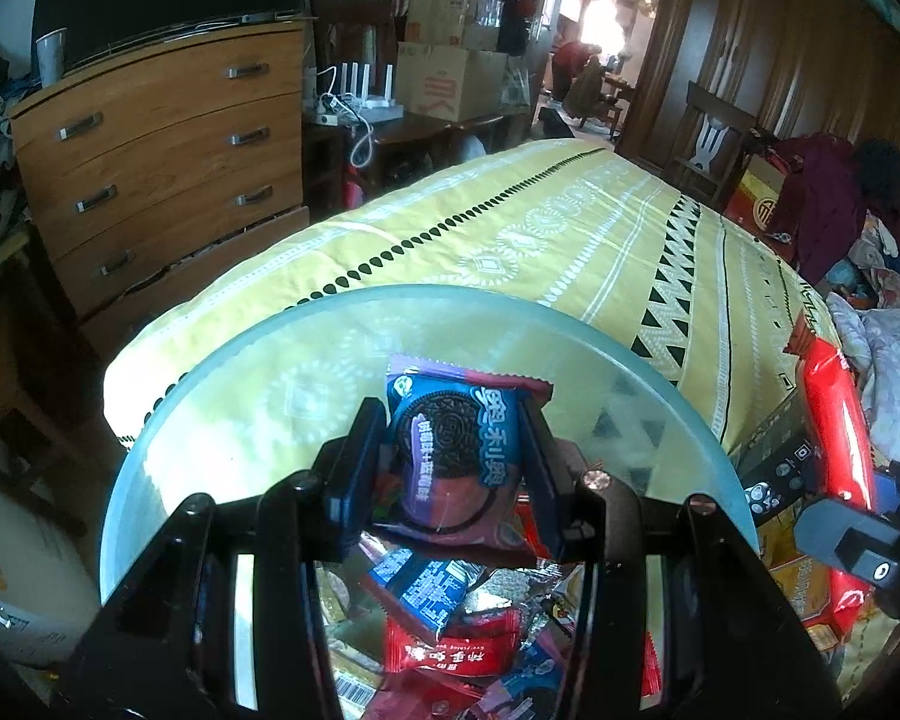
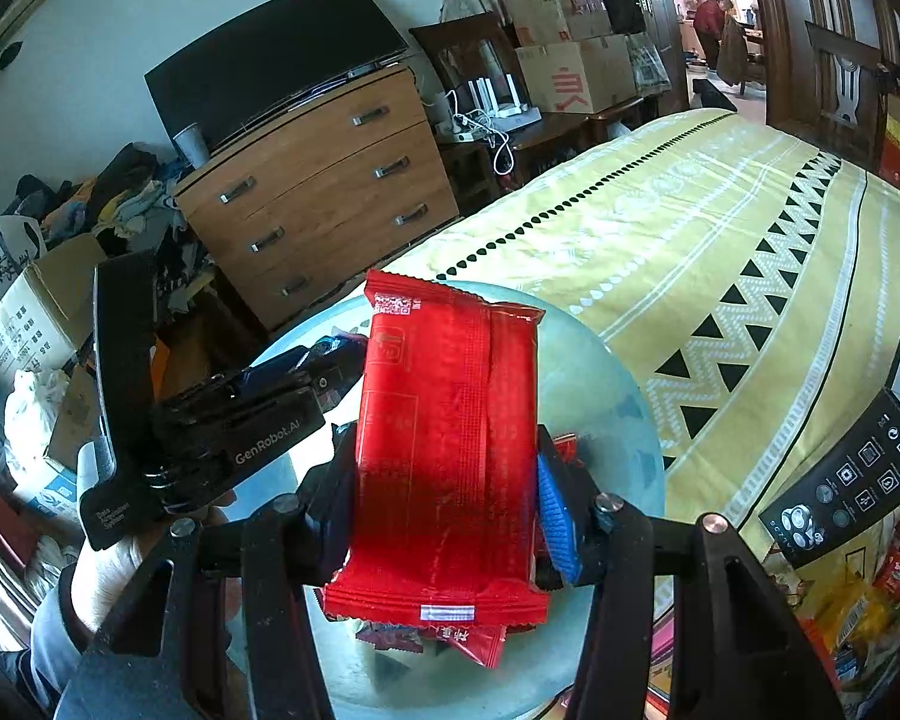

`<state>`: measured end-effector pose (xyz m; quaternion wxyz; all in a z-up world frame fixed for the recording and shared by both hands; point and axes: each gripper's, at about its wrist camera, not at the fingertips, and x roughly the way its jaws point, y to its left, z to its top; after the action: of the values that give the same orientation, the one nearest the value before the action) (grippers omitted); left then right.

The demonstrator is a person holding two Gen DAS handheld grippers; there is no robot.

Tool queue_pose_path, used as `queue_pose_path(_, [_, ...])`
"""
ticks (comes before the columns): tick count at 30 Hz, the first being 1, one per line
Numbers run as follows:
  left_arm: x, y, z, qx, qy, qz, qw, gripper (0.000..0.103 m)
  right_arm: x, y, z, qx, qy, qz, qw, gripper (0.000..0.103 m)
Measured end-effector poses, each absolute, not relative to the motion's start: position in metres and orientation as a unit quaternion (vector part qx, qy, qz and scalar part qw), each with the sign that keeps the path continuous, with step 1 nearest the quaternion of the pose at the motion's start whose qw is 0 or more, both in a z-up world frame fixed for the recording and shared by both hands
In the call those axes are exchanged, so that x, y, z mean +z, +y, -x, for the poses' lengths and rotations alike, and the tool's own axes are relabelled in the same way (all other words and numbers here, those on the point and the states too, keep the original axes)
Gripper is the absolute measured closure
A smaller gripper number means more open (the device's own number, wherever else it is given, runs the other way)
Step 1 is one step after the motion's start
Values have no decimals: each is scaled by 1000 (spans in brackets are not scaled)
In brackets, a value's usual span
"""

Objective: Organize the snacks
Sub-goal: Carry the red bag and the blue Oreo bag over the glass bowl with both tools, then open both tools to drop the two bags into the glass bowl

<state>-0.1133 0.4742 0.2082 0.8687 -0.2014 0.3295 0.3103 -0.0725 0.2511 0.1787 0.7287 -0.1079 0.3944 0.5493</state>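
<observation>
Both grippers are mid-transfer above the glass bowl (image 1: 168, 396), which sits on the bed's yellow cover (image 1: 570, 228) near its foot-end edge. The left gripper (image 1: 450, 450) pinches a blue Oreo packet (image 1: 456, 438) over the bowl's heap of snacks (image 1: 450, 648); the right gripper (image 2: 444, 480) clamps a red wafer packet (image 2: 444, 432) upright above the bowl's near rim. Next, each likely lowers and parts its fingers so the packet drops inside, not over the rim.

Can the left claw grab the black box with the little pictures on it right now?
Probably not. The left claw is already shut on an Oreo packet over the glass bowl, and the black box lies off to the right.
</observation>
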Motion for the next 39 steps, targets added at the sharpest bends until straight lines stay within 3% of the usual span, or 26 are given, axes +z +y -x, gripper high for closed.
queue_pose_path(35, [200, 481, 111, 325, 343, 197, 859, 57, 164, 262, 64, 538, 410, 109, 728, 45])
queue_pose_path(37, [200, 480, 111, 326, 346, 197, 858, 55, 164, 262, 63, 535, 411, 105, 730, 45])
queue_pose_path(39, [202, 479, 111, 328, 347, 199, 856, 38, 166, 259, 62, 532, 407, 99, 736, 37])
